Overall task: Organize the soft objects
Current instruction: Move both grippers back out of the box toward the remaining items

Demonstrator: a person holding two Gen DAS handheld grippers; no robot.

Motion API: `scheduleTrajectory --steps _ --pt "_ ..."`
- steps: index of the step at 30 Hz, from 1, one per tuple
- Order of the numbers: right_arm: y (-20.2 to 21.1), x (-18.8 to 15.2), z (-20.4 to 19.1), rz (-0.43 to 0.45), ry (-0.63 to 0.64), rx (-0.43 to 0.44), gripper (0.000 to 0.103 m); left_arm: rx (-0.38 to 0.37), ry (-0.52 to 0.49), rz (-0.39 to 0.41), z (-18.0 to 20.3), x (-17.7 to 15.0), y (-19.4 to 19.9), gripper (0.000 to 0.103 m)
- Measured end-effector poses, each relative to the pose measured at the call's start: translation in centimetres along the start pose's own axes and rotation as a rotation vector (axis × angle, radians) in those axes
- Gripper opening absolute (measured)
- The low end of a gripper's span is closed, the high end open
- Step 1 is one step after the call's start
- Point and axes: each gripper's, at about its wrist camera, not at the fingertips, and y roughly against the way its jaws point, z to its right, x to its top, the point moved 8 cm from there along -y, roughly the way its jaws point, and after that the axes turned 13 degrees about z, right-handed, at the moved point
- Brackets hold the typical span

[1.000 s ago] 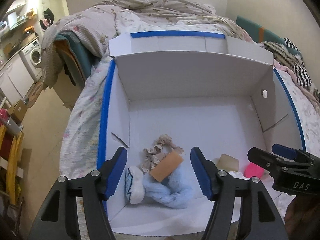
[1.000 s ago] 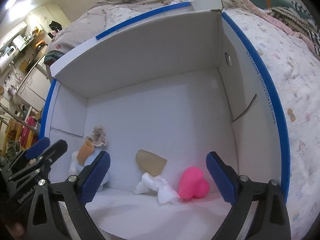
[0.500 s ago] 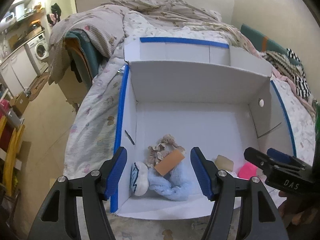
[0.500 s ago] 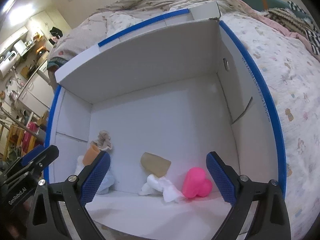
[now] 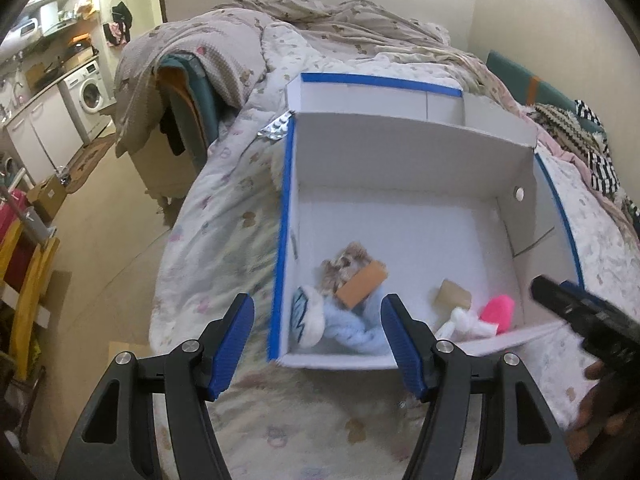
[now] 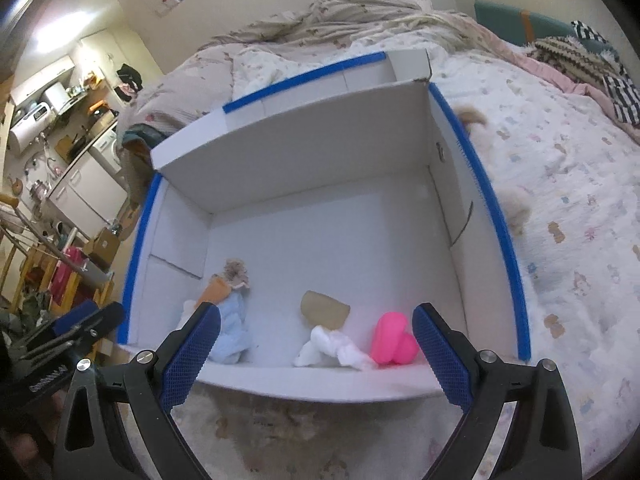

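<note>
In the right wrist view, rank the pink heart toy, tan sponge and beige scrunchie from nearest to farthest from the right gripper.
1. Pink heart toy, near wall, right.
2. Tan sponge, just behind, centre.
3. Beige scrunchie, farther back, left.
Right gripper: jaws open, empty.

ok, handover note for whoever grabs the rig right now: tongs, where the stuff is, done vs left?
Left tongs: open, empty, hovering before the near edge of the box.
Right tongs: open, empty, also at the near edge.
In the box, along the near wall: blue plush with an orange block and a frilly cloth at the left; tan pad, white cloth and pink heart at the right.
Done: six items are in the box.
Left: a fluffy tan thing lies on the bed beside the box; likely next.
</note>
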Motion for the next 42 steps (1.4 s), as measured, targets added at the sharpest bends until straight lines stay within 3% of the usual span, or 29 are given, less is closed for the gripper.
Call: scheduleTrajectory --steps 8,16,21,26,30,33,40,42 --pt "2.1 -1.9 -0.2 -0.018 0.024 0.019 0.103 0.052 -0.008 -0.038 -2.9 -3.4 1.2 0.063" --pt "2.9 -4.2 0.6 -0.077 -0.054 0.062 0.103 0.081 0.083 -0.118 -5.3 -6.3 1.2 0.063" --pt "0.7 -7.0 0.5 -0.211 -0.139 0.095 0.103 0.083 0.109 -0.152 -5.3 -7.2 0.5 0.063" --pt "-2.0 -9.5 0.2 -0.316 -0.147 0.082 0.102 0.078 0.108 -0.178 -4.9 -7.5 -0.3 0.063" --pt "-4.3 -11.1 -0.8 -0.378 -0.114 0.075 0.089 0.067 0.100 -0.186 -4.5 -7.6 -0.6 0.063" --pt "-5.7 -12.3 -1.8 -0.419 -0.067 0.071 0.087 0.065 0.089 -0.188 -4.4 -7.8 -0.7 0.063" --pt "-6.2 -13.7 -3.1 -0.440 0.039 0.053 0.036 0.068 0.093 -0.208 -4.8 -8.5 -1.1 0.063" --pt "-6.0 -13.2 -3.1 -0.422 0.032 0.059 0.031 0.067 0.092 -0.215 -4.6 -8.6 -1.3 0.063"
